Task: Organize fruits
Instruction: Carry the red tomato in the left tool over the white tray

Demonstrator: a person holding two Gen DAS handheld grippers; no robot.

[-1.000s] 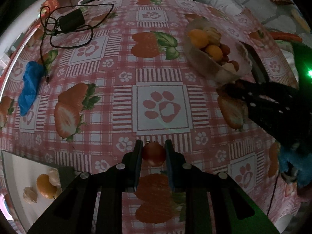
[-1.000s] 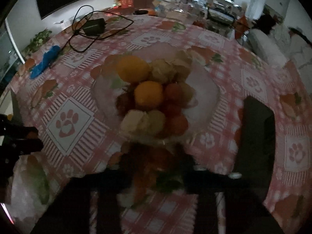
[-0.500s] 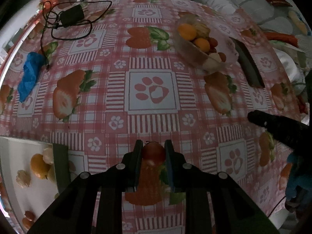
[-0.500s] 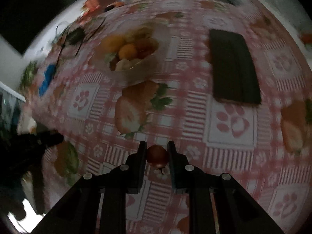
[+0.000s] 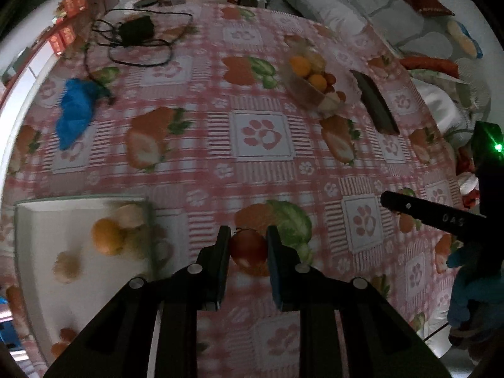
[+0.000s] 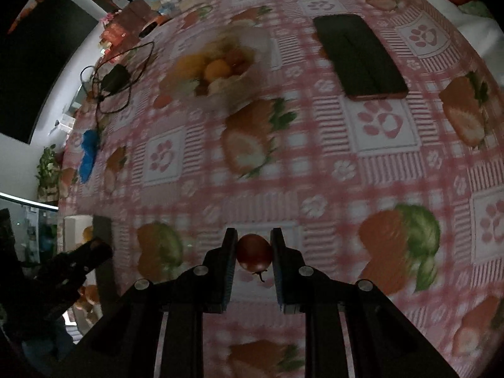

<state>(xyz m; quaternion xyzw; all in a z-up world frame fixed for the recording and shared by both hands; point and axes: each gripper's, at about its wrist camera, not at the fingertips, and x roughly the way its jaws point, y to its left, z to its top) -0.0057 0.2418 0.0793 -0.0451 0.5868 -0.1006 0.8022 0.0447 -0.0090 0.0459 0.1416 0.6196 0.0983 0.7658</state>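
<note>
My left gripper (image 5: 247,245) is shut on a small red tomato (image 5: 248,248), held above the tablecloth just right of the white tray (image 5: 34,252). The tray holds an orange (image 5: 106,237) and several pale fruits. My right gripper (image 6: 253,252) is shut on another small red tomato (image 6: 254,252), above the near middle of the table. The clear fruit bowl (image 5: 315,85) with oranges and small red fruits stands far right in the left wrist view; it also shows blurred in the right wrist view (image 6: 217,69). The right gripper's finger (image 5: 425,214) shows at the right edge.
A black phone-like slab (image 6: 359,56) lies right of the bowl. A black charger with cable (image 5: 135,31) and a crumpled blue glove (image 5: 75,113) lie at the far left. Boxes and clutter line the table's far edge.
Both grippers have pulled back from the bowl toward the near side, each with a tomato. The white tray has come further into the left wrist view.
</note>
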